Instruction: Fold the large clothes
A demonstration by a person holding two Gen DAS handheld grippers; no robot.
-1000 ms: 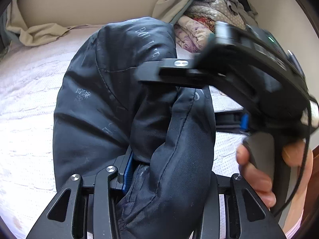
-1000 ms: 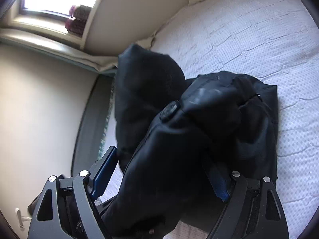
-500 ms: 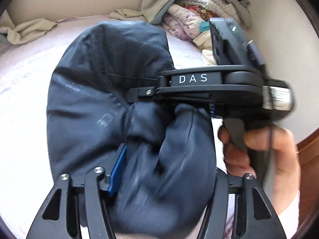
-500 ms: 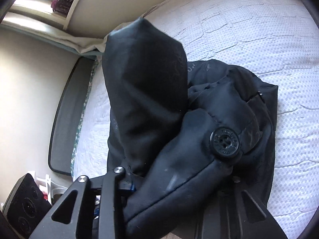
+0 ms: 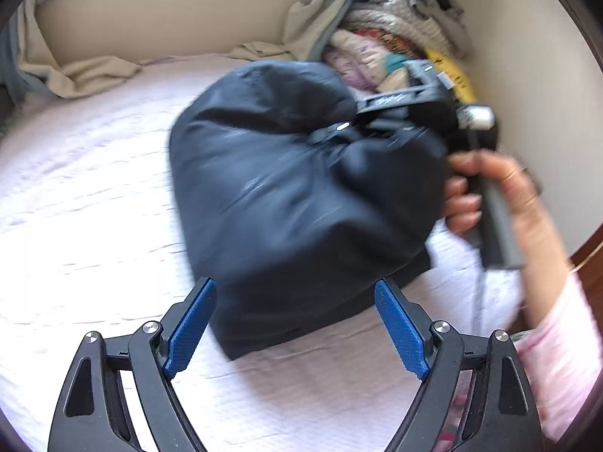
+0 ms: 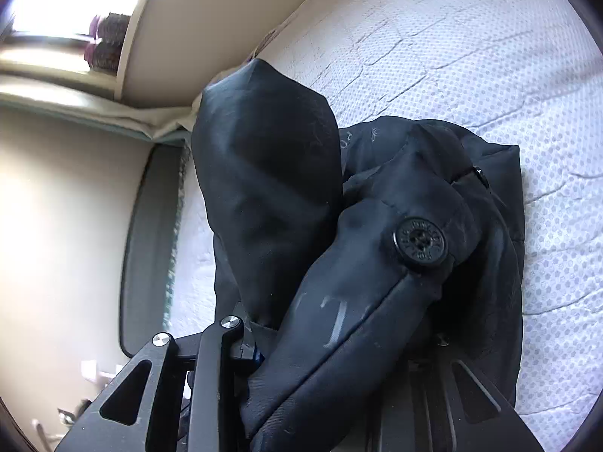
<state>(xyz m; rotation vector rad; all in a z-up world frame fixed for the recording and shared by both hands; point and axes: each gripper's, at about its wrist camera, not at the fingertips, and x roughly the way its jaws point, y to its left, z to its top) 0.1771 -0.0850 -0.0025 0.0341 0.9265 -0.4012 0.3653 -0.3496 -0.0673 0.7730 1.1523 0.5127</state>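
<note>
The dark coat [image 5: 301, 196] lies bunched on the bed [image 5: 83, 196]. The left tongs [image 5: 294, 324] have just been opening and stand wide, clear of the coat. The right tongs [image 6: 339, 342] are clamped on a coat fold beside its button [image 6: 419, 241].

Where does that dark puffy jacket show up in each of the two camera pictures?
Left wrist view: the dark jacket sits bundled at centre, lying on the white bedspread, beyond the open left gripper.
Right wrist view: it fills the centre and bottom, its big button up close.
Shared landmark: the white bedspread under it.
</note>
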